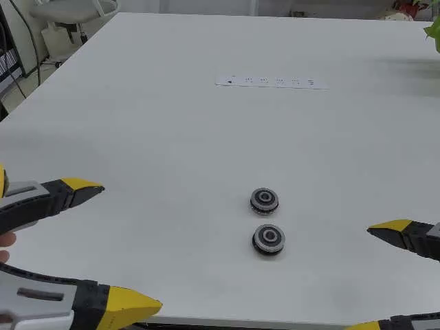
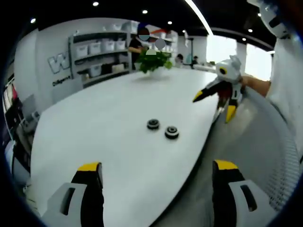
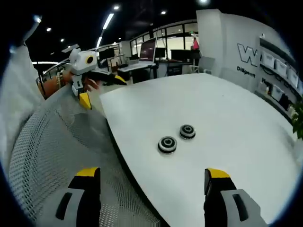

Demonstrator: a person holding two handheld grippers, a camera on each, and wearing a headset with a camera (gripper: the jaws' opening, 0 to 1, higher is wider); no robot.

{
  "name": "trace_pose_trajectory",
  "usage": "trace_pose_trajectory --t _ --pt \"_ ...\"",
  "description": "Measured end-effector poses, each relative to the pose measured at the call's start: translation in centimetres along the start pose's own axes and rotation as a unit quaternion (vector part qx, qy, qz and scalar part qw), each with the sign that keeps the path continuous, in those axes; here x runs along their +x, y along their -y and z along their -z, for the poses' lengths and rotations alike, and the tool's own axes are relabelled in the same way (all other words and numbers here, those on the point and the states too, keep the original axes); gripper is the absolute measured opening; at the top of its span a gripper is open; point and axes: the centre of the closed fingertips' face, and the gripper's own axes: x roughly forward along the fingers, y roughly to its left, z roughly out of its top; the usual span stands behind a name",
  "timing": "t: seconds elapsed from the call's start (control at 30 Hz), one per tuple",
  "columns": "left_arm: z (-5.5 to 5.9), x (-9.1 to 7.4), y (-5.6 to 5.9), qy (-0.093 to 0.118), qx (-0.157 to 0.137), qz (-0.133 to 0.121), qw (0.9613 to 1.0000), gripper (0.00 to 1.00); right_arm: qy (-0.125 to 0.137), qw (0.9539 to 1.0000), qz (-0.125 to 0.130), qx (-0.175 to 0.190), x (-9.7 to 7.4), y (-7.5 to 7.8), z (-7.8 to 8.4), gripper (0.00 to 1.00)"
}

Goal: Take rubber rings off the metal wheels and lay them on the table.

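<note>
Two small metal wheels with black rubber rings lie flat, side by side, near the front edge of the white table (image 1: 172,137): the farther wheel (image 1: 264,200) and the nearer wheel (image 1: 268,239). My left gripper (image 1: 132,245) is open at the left, well clear of them. At the right edge my right gripper (image 1: 357,278) is open too, with nothing in it. From the left gripper (image 2: 156,166) both wheels (image 2: 153,124) (image 2: 171,133) lie ahead, with the right gripper (image 2: 222,92) beyond. In the right gripper view the right gripper (image 3: 151,172) faces the wheels (image 3: 167,144) (image 3: 187,131).
A flush socket strip (image 1: 271,82) sits in the table farther back. A potted plant (image 2: 152,60) stands at the table's far right end. A chair (image 1: 69,10) stands off the far left corner. The table's front edge runs just below the wheels.
</note>
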Motion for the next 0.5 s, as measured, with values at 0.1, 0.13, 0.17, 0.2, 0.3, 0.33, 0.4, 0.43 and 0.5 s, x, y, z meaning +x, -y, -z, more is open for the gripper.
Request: trace_pose_trajectory --t 0.1,0.13,0.17,0.2,0.3,0.33,0.4,0.43,0.5 --pt "0.1 -0.1 -0.4 0.006 -0.015 0.000 0.9999 0.95 -0.010 0.9999 -0.001 0.005 0.3 -0.1 0.2 0.87" --pt "0.2 -0.2 -0.4 0.006 -0.015 0.000 0.9999 0.95 -0.011 0.9999 -0.001 0.004 0.4 -0.2 0.2 0.88" --pt "0.3 -0.2 -0.5 0.007 -0.014 0.001 0.9999 0.95 -0.006 0.9999 -0.006 0.005 0.4 -0.4 0.0 0.88" --pt "0.2 -0.3 -0.5 0.009 -0.012 0.001 0.9999 0.95 -0.002 0.9999 -0.010 0.009 0.5 -0.5 -0.2 0.88" --pt "0.0 -0.3 -0.5 0.017 -0.017 0.006 0.9997 0.95 -0.007 0.9999 0.012 0.010 0.3 0.3 0.0 0.88" --pt "-0.1 -0.3 -0.3 0.019 -0.019 0.011 0.9996 0.95 -0.010 0.9997 0.019 0.010 0.3 0.5 0.1 0.88" --pt "0.0 -0.2 0.0 0.017 -0.020 0.019 0.9995 0.94 -0.009 0.9994 0.024 0.024 0.2 0.8 0.1 0.88" --pt "0.1 -0.2 0.1 0.011 -0.013 0.020 0.9996 0.93 -0.006 0.9992 0.026 0.031 0.2 0.9 0.1 0.88" --pt "0.2 -0.1 0.2 0.006 -0.002 0.022 0.9997 0.94 0.002 0.9988 0.031 0.038 0.0 1.2 0.0 0.88"
